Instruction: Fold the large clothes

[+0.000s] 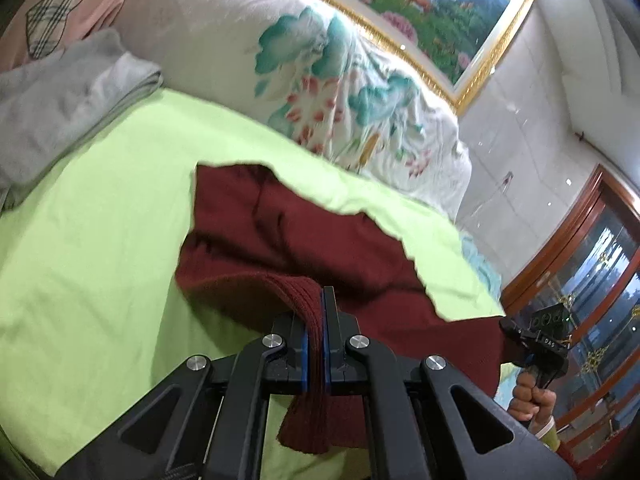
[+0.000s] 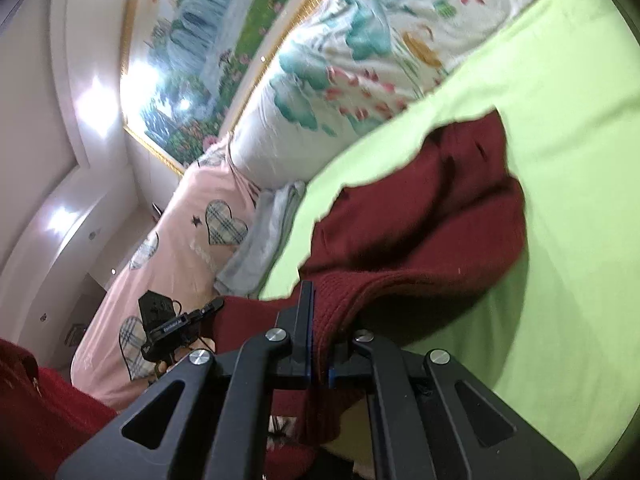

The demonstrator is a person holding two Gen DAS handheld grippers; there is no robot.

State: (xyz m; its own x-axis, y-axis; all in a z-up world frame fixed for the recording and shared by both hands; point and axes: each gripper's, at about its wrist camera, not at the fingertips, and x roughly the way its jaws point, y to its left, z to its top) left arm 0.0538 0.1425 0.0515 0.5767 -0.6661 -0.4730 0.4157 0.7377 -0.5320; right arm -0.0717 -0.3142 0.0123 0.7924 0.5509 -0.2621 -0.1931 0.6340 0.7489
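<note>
A dark red knitted sweater [image 1: 288, 240] lies across the lime green bed sheet [image 1: 100, 220], its near edge lifted. My left gripper [image 1: 316, 320] is shut on a bunched ribbed edge of the sweater, which hangs down between the fingers. My right gripper shows at the right of this view [image 1: 536, 340], held in a hand, at the sweater's other edge. In the right wrist view my right gripper [image 2: 320, 320] is shut on the sweater [image 2: 420, 208], and my left gripper [image 2: 176, 324] shows at the left, its jaws on the same edge.
A white floral quilt [image 1: 320, 80] is piled at the back of the bed. A folded grey cloth [image 1: 60, 108] and a pink heart-print pillow [image 2: 172, 248] lie at one side. A framed painting [image 1: 420, 8] hangs on the wall. A wooden cabinet [image 1: 592, 280] stands beside the bed.
</note>
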